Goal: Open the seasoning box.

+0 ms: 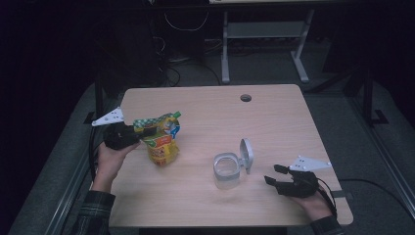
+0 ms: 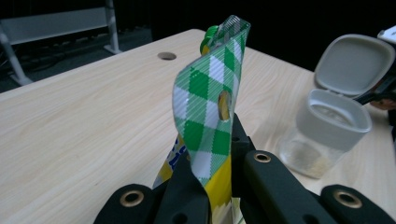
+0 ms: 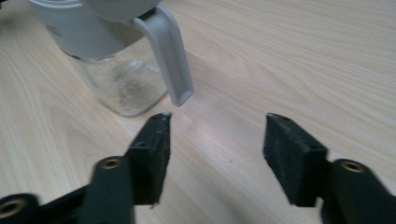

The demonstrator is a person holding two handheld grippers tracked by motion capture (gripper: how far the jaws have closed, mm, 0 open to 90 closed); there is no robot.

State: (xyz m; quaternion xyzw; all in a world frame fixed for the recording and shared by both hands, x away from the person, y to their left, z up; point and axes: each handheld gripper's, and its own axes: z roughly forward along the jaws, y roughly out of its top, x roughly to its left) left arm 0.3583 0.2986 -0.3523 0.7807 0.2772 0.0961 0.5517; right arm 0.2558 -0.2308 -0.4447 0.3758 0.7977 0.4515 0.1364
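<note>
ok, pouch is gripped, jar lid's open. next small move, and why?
Probably carry the pouch over the jar and tip its green cap toward the mouth. The left tool clamps the pouch's top; the right tool is open, empty beside the jar.

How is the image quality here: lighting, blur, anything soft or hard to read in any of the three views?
High view: dim, with dark surroundings; the light wooden table reads fine. Left gripper view: the green-and-white checked pouch is sharp; the clear jar with grey flip lid is slightly soft. Right gripper view: the black jaws are blurred, with soft shadows on the wood.
</note>
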